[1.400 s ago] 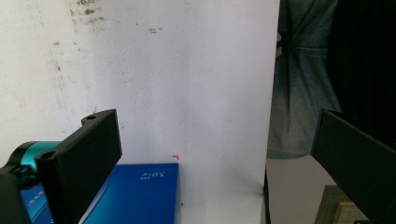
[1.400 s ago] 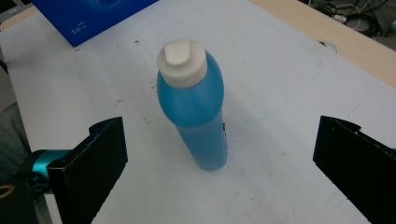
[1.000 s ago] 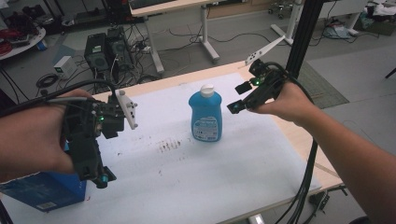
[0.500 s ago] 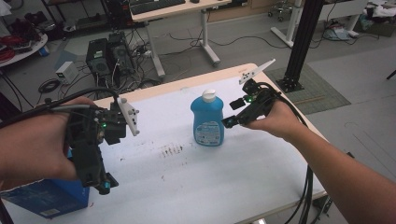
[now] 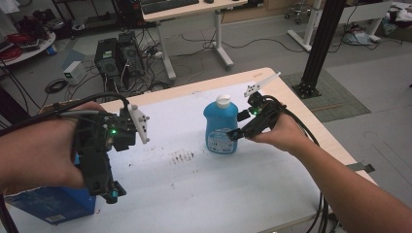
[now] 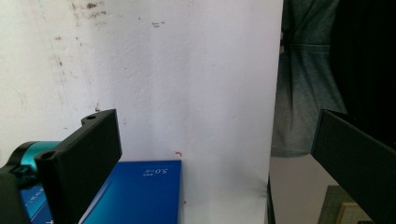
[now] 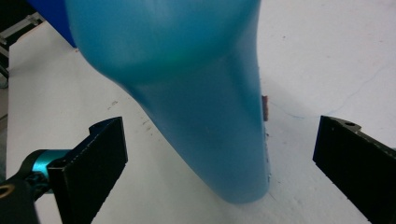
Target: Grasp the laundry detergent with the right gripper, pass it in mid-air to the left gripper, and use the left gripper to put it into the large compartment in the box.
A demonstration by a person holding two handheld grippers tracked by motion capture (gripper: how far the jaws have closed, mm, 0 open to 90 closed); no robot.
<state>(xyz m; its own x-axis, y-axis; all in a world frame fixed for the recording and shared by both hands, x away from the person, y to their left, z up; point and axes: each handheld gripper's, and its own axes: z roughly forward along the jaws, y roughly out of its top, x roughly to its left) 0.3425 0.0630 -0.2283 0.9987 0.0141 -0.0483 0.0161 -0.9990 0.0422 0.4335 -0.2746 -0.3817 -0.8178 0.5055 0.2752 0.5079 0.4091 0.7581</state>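
My left gripper is a black boxy frame with a small green light glowing on its body and a teal collar at the base of one jaw. A white three-cornered plate with small holes stands on the side of it nearer the blue bottle. My right gripper, on the bottle's other side, is black too, with its own green light, a white pointed plate and black cables trailing off it. Both my forearms are bare, no sleeves.

We've got our left hand-held gripper spread wide over the white worktop, blue box just below.
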